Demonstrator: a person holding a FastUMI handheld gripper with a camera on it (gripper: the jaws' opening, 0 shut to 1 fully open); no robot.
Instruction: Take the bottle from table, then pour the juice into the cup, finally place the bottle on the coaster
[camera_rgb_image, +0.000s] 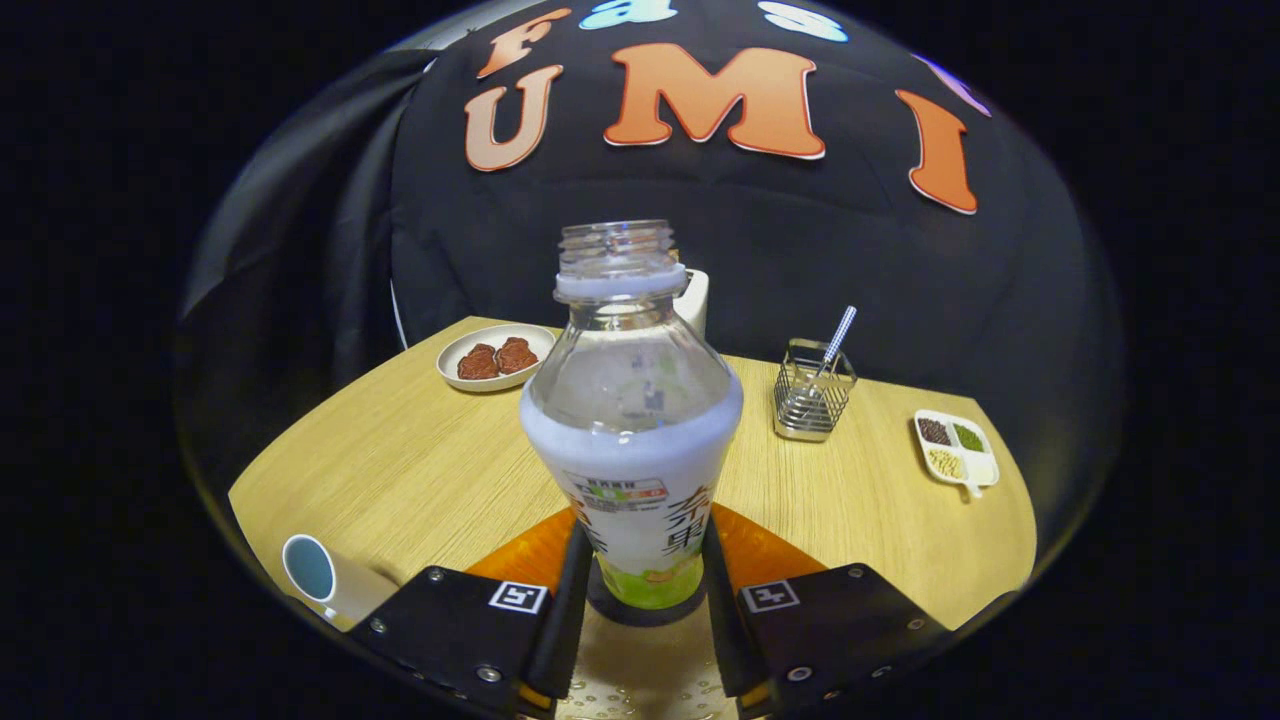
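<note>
A clear plastic bottle (632, 440) with no cap stands upright between my fingers, filled with white juice up to its shoulder. Its base rests on a dark round coaster (612, 606) on the wooden table (400, 470). My gripper (646, 540) is shut on the bottle's labelled lower part, one finger pressing each side. A white cup (312, 572) with a blue inside stands to the left of my left finger, near the table's front edge.
A plate with brown pieces (497, 357) lies at the far left of the table. A wire holder with a metal utensil (814, 400) stands beyond and to the right. A divided dish of grains (957, 450) sits at the right edge. A white object (695, 298) peeks out behind the bottle.
</note>
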